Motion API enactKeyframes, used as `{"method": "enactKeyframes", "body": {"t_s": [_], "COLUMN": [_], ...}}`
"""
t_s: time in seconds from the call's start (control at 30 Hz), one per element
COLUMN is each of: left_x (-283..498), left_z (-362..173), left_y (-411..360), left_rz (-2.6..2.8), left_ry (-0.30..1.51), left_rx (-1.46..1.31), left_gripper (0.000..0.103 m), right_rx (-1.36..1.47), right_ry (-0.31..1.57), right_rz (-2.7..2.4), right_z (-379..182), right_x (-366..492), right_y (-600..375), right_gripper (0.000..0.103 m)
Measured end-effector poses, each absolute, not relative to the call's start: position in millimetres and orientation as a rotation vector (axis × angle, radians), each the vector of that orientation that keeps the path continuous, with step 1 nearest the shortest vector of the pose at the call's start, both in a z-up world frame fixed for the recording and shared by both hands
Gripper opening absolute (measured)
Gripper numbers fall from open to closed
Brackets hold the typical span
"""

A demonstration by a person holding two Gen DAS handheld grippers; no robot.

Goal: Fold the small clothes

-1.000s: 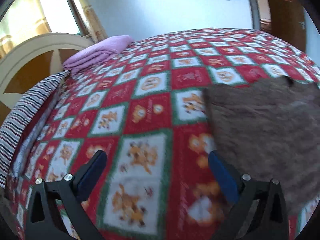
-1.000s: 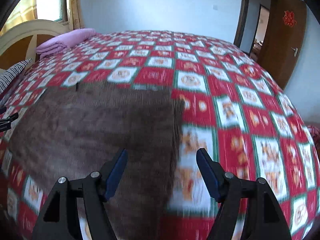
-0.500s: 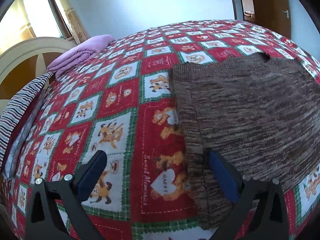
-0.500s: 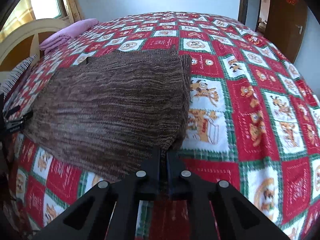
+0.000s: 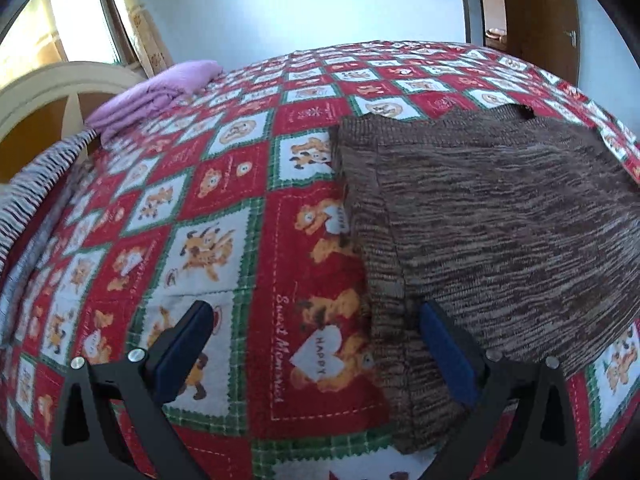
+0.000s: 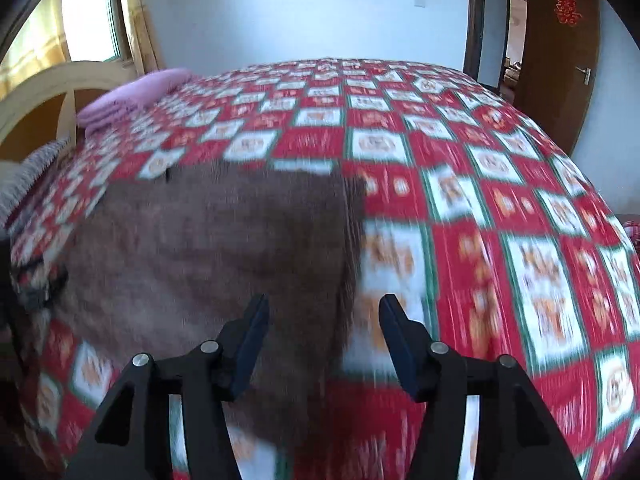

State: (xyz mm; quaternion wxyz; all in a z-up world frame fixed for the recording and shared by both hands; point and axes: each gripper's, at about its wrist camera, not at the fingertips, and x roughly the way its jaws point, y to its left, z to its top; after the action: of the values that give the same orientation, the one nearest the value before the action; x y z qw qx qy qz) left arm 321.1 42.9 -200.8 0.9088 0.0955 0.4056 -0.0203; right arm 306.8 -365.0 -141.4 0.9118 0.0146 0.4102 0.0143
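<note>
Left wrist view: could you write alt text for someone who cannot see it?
A brown knitted garment lies flat on a red, white and green patchwork bedspread, with the open left claw over its near left edge. A folded purple blanket sits by the headboard.

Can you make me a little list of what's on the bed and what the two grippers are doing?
bed cover: red, white and green squares with cartoon bears
sweater: brown knit, lying flat on the bed cover
pink blanket: folded, at the far corner by the headboard
striped cloth: at the bed's left edge
left gripper: open, low over the sweater's left edge, holding nothing
right gripper: open, jaws just opened, over the sweater's right edge; picture blurred
door: brown, open, with a red ornament
</note>
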Motion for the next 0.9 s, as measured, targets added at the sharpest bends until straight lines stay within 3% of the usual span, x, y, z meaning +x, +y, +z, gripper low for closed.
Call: {"method": "enactKeyframes", "body": {"t_s": [0.13,0.2,0.23,0.27,0.5,0.57,0.63,0.77,0.9], "left_x": [323,322,321,320,314,313,313,309,298], "left_z": [-203,-203,-203,-203,-200,-201,-201,-204,-206], "left_y": [46,44,42,40,35,36,38,45,48], "left_rz": [-0.056,-0.049,-0.043,-0.035,0.0,0.005,0.006,-0.003,-0.017], "left_ry": [0.851,0.847,0.843,0.834,0.798,0.81,0.824,0.87,0.886], "left_rx": [0.156,0.169,0.179,0.194,0.245,0.246,0.234,0.199,0.209], "left_gripper": [0.103,0.103,0.103,0.103,0.103,0.103,0.103,0.103,0.103], "right_rx": [0.006,0.001,-0.019,-0.024,-0.109,-0.102,-0.11,-0.156,-0.273], "right_ry": [0.881,0.926,0.978,0.99,0.939,0.909,0.904,1.014,0.925], "right_rz": [-0.015,-0.048,-0.057,-0.077,-0.183,-0.075,0.034,0.122,0.07], "right_z": [-154,-170,-181,-190,-170,-156,-153,-190,-201], "right_x": [370,393,404,409,376,354,333,298,253], "right_y": [-359,-361,-360,-361,-343,-314,-279,-224,-209], "right_gripper": [0.057,0.042,0.019,0.017,0.017,0.026,0.027,0.027,0.027]}}
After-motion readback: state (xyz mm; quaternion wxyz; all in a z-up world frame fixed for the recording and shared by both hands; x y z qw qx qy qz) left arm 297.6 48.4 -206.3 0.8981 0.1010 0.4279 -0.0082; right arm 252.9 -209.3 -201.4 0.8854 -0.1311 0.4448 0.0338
